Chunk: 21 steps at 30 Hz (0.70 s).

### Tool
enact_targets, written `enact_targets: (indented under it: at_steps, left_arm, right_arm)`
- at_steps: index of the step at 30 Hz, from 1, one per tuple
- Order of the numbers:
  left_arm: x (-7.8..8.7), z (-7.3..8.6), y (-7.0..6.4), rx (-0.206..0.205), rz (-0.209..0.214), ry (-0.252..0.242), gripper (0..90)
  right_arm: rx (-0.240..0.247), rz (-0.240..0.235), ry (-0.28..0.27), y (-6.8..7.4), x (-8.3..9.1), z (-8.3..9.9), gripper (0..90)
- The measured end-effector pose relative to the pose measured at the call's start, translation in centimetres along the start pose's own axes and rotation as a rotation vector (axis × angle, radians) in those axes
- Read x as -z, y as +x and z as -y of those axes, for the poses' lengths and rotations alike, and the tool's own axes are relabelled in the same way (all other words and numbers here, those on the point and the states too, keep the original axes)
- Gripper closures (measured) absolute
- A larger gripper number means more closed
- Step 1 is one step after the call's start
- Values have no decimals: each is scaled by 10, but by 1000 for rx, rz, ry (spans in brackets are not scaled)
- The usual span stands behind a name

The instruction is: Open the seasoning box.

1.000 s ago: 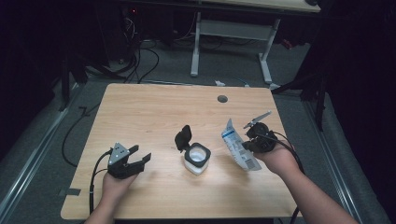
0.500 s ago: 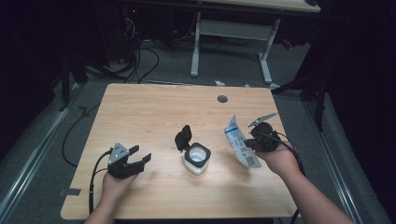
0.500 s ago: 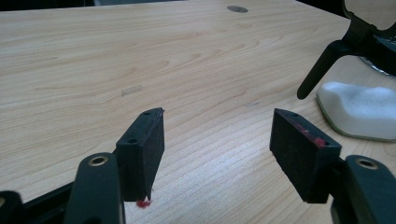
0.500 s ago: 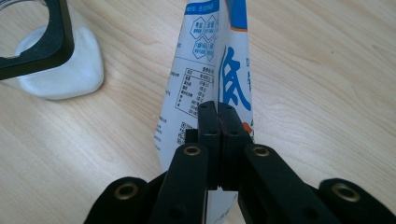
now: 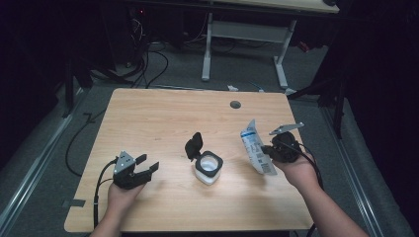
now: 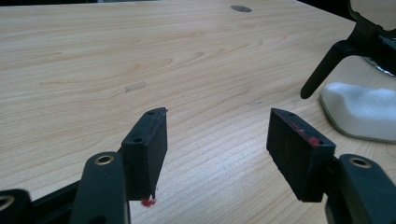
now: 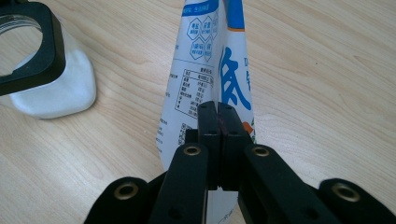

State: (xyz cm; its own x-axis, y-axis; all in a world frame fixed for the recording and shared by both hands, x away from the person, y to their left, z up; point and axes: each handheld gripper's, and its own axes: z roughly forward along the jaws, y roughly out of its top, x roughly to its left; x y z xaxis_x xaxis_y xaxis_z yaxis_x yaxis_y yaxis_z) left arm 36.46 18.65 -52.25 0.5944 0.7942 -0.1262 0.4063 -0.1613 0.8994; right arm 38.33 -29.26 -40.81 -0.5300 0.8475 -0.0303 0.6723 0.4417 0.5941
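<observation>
Your right tool (image 5: pixel 269 148) is pinching a white and blue pouch (image 5: pixel 256 148) by its lower part, jaws pressed together on the thin film, and holds it tilted over the right half of the surface (image 5: pixel 163 113), near the right edge. In the right gripper view the pouch (image 7: pixel 212 74) rises straight up from the clamped jaws. The white jar (image 5: pixel 208 168) stands just left of the pouch, near the middle of the surface and toward the near edge, with its black flip lid (image 5: pixel 193 146) swung open and upright on the left. Your left tool (image 5: pixel 141 170) rests spread and empty by the near-left corner, well apart from the jar; its view shows the lid (image 6: pixel 327 60) and the jar's base (image 6: pixel 359 109) off to the right. The step looks to be bringing the pouch to the jar's mouth to pour. To do it well, bring the top of the pouch over the opening before you tip it, keep the pinch firm since the film could slip, and consider steadying the jar with your left tool, as it looks light. Whether the pouch top is cut open cannot be told. The pouch carries blue hexagon badges, a printed table and large blue characters, too small or cropped to read.
</observation>
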Motion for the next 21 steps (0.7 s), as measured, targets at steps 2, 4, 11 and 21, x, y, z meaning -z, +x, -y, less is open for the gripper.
enact_targets:
  at_steps: [2,4,11,21]
  left_arm:
    - [0,0,1,1,-2,1,385]
    - [0,1,1,4,-4,0,386]
    - [1,0,3,16,11,0,395]
    - [1,0,2,7,7,7,398]
  right_arm:
    - [-6,9,-6,-1,0,2,900]
    - [-12,11,-18,-2,1,3,900]
    - [-28,17,-70,-5,8,4,900]
    - [-40,26,-132,-5,8,12,900]
